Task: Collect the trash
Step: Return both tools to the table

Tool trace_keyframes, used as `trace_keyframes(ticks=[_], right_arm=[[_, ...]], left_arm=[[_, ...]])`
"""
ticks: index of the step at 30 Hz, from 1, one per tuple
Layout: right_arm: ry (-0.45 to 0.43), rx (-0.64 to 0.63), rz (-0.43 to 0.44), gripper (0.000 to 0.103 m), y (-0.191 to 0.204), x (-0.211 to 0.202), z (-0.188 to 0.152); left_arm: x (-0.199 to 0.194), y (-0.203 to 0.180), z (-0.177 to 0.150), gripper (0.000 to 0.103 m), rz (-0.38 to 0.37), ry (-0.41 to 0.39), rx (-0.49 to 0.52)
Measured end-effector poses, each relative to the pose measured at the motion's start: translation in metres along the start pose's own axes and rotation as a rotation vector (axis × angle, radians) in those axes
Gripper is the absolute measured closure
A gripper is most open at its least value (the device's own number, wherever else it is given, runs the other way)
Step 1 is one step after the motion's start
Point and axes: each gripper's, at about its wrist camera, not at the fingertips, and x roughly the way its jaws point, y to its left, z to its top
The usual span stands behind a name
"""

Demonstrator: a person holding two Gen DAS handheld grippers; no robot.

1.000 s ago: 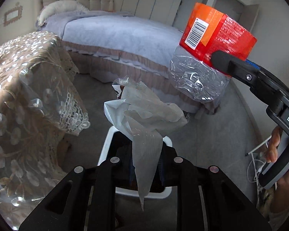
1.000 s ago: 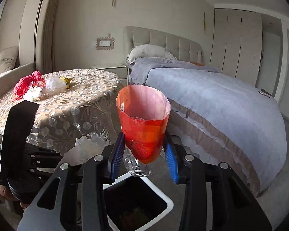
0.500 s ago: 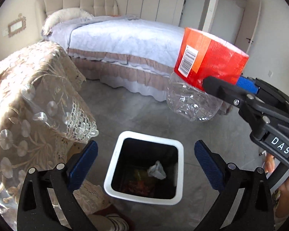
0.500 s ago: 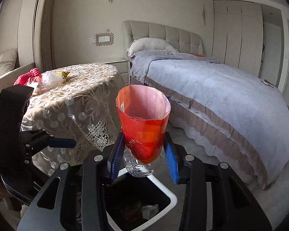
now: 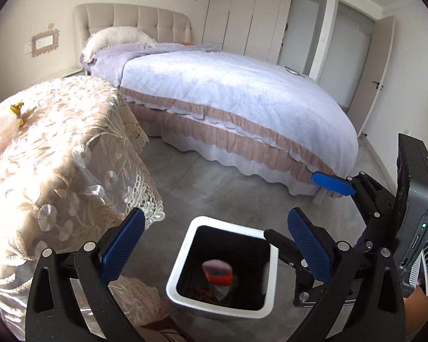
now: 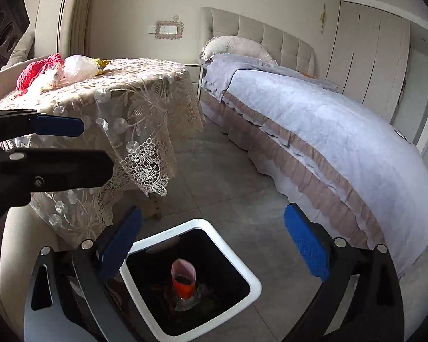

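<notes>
**Bottle dropped: both claws now empty over the bin**

Nearest, the left gripper [image 5: 214, 245] hangs with its blue pads spread wide and nothing between them. A second ago it pinched a crumpled tissue; half a second ago that tissue already lay in the bin. The right gripper [image 6: 214, 245] is likewise spread wide and empty. Half a second ago it clamped the red-labelled plastic bottle [image 6: 183, 280] above the opening; now the bottle sits inside the white-rimmed bin [image 6: 228, 245], roughly upright among dark litter at the bottom, open end up. From the left wrist the same bottle [image 5: 217, 275] shows in the bin's middle, slightly blurred, perhaps not quite settled. So both carried pieces look delivered, and this round of collecting seems finished.

Just left of the bin stands the round table [image 6: 145, 91] under a lace cloth whose hem hangs near the bin's far-left corner. On its far left side lie a red knitted thing [image 6: 38, 69], a whitish plastic bag [image 6: 78, 67] and a small yellow scrap [image 6: 103, 62]. The bag and scrap look like the likely next trash; whether the knitted piece counts, I cannot tell.

Reaching them means lifting up and over the table edge; the draped lace could catch a finger. Farther right, the bed [image 5: 242, 94] fills the room, well apart from the bin, with wardrobes [image 5: 251, 14] behind.
</notes>
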Motion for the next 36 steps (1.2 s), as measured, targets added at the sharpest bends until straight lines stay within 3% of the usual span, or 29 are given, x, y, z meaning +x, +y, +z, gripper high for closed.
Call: trace_keyframes(ticks=[6,17,36], right_arm=[[-0.081,0.01,0.008,0.004,-0.001,-0.013,0.02],[-0.244,-0.027,0.113,0.004,0.031,-0.031,0.072],[-0.333,-0.189,0.334,0.004,0.152,-0.014,0.157]], left_arm=[[-0.018,0.008,0.005,0.004,0.024,-0.046,-0.008],[-0.078,0.054,0.015,0.005,0.188,-0.181,-0.053],[-0.179,0.19,0.009,0.005,0.486,-0.283,-0.24]])
